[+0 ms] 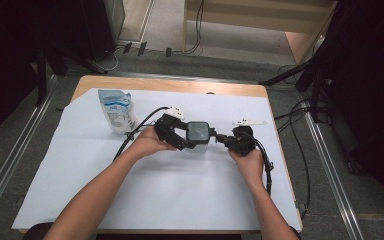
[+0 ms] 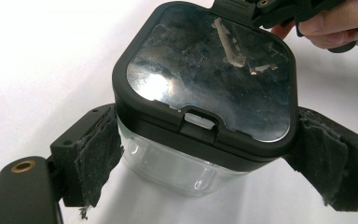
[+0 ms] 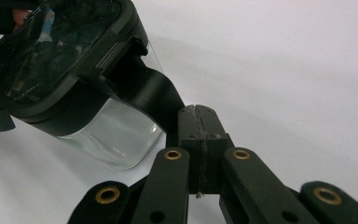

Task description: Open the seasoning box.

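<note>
- Right tongs, nearest the lens in the right gripper view, are pressed together; their tip sits against the black tab jutting from the lid's edge. Whether anything is nipped between the pads I cannot tell. Judging by the placement, this hand is there to work the tab or flip the lid up.
- Left tongs clamp the jar from both sides, the padded jaws pressing on the clear body just under the lid's black rim. That hold likely steadies the jar against the other hand's pull.
- Between the two hands, the jar stands at the middle of the desk, lid closed, its small latch facing the left tongs.
- Farther out, a pouch stands upright at the far left, well apart; it may hold what goes into the jar.
- White paper covers the desk.
</note>
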The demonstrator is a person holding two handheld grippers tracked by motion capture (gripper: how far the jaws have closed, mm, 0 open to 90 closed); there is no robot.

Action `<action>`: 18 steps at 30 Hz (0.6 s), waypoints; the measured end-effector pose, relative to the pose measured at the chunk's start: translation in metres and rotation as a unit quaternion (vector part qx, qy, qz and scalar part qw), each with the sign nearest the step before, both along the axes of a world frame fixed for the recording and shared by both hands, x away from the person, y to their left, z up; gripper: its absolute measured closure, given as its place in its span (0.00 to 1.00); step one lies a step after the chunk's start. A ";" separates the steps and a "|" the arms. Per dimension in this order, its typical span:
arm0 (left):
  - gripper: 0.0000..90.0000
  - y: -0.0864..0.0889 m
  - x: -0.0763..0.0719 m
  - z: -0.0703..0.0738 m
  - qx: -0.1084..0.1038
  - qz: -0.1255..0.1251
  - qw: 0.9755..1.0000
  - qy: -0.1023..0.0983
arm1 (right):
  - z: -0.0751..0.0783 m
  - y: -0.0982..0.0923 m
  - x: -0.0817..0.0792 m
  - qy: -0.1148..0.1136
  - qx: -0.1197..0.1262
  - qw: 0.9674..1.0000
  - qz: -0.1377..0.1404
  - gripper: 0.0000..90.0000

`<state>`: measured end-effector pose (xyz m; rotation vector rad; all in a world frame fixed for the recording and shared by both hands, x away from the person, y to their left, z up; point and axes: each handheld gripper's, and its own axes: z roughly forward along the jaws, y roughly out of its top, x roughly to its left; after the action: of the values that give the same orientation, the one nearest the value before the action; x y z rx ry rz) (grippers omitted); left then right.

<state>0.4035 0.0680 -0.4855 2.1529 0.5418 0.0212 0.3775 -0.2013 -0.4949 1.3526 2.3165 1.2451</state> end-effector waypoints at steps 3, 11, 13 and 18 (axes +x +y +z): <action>0.16 0.001 0.000 0.002 0.004 -0.003 1.000 -0.003 | 0.000 0.000 0.000 0.000 -0.001 1.000 0.000 1.00; 0.18 0.002 -0.001 0.008 0.005 -0.002 1.000 -0.007 | 0.000 0.000 0.000 0.000 -0.002 1.000 0.000 1.00; 0.18 0.002 -0.002 0.009 0.008 -0.002 1.000 -0.010 | 0.000 0.001 -0.001 0.003 -0.003 1.000 -0.001 1.00; 0.20 0.006 -0.003 0.014 0.002 -0.001 1.000 -0.010 | 0.000 0.001 0.000 0.003 -0.002 1.000 0.000 1.00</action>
<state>0.4002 0.0739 -0.4719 2.1550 0.5282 0.0426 0.3771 -0.2008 -0.4945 1.3565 2.3209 1.2368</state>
